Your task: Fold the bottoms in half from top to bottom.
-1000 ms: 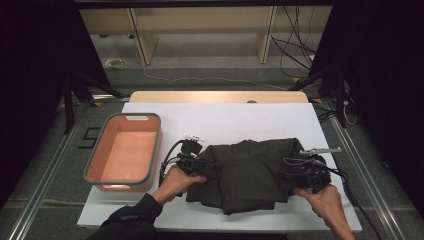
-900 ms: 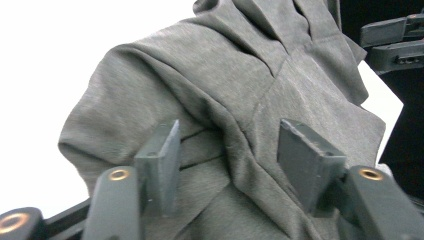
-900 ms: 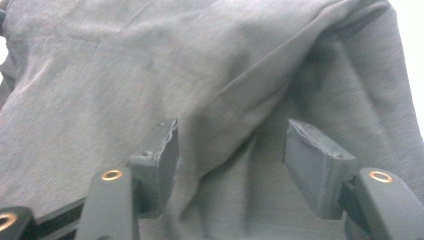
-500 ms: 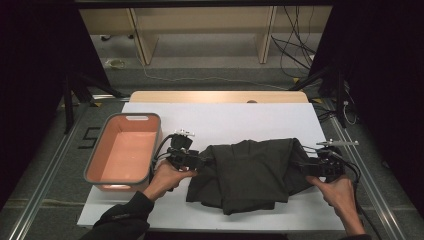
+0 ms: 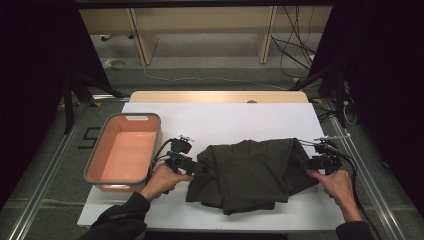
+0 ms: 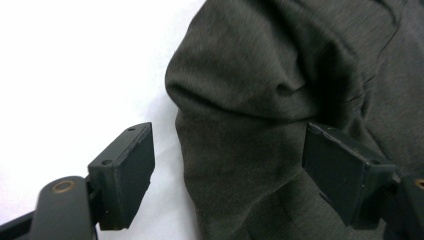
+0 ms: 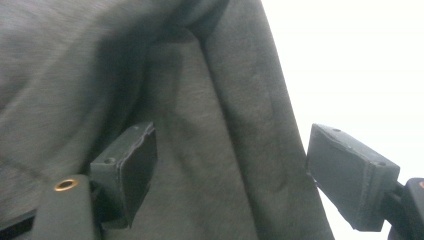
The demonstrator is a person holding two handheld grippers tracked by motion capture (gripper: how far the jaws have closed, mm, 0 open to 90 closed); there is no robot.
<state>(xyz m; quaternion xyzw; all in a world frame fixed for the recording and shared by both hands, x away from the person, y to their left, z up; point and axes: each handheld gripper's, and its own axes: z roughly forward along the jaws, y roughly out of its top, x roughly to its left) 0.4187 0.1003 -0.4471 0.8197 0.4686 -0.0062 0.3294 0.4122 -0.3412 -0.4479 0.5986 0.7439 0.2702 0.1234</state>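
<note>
A dark grey garment point(image 5: 252, 172) lies folded and rumpled on the white table point(image 5: 225, 122). My left gripper point(image 5: 197, 167) is at the garment's left edge, jaws open, with a rounded fold of the cloth point(image 6: 240, 125) lying between them. My right gripper point(image 5: 306, 163) is at the garment's right edge, also open, and a ridge of the cloth point(image 7: 235, 150) runs between its jaws. Neither pair of jaws pinches the fabric.
A salmon-coloured bin point(image 5: 125, 150) with a grey rim stands at the table's left, close to my left hand. Bare white table lies behind the garment. Cables point(image 5: 300, 50) and shelving legs are on the floor beyond the table's far edge.
Both grippers have drawn outward from over the garment to its left and right edges. The garment has spread slightly wider and lies flatter.
</note>
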